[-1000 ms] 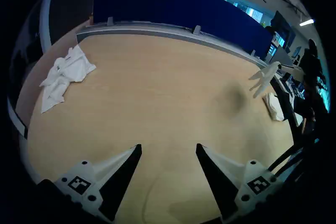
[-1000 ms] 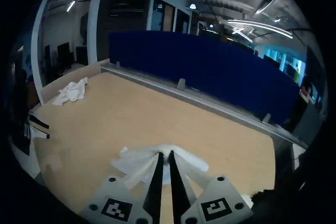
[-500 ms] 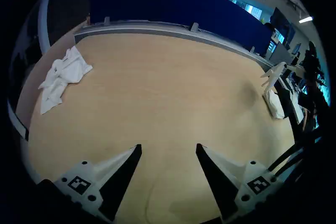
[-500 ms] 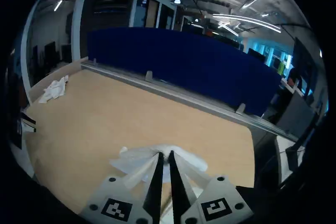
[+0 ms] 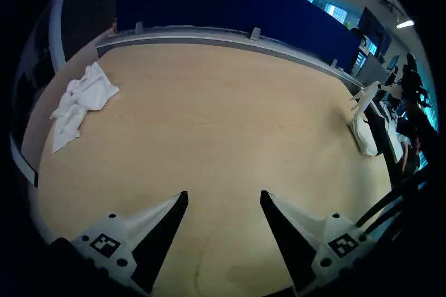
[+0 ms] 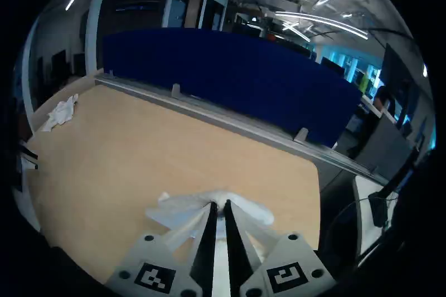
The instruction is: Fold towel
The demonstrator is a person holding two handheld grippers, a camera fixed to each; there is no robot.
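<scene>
Two towels, two claws. Up close, the right claw [image 6: 218, 206] is clenched on one white towel [image 6: 253, 214] at the surface's [image 6: 139, 146] right edge. The left claw [image 5: 223, 194] is spread wide, holding nothing. The other towel [image 5: 83, 102] lies crumpled far left, near the blue divider [image 5: 223, 1].

The tabletop [image 5: 223, 113] is pale tan wood with a faint grain; the towel [image 6: 178, 213] in the right claw [image 6: 219, 203] is white; the crumpled towel [image 5: 81, 102] near the tabletop's far left corner is white; the right claw and left claw [image 5: 223, 193] are white with black inner finger faces and black-and-white square markers [image 5: 106, 244]; the partition [image 5: 223, 7] along the far edge is deep blue above a grey rail [image 5: 223, 39].
</scene>
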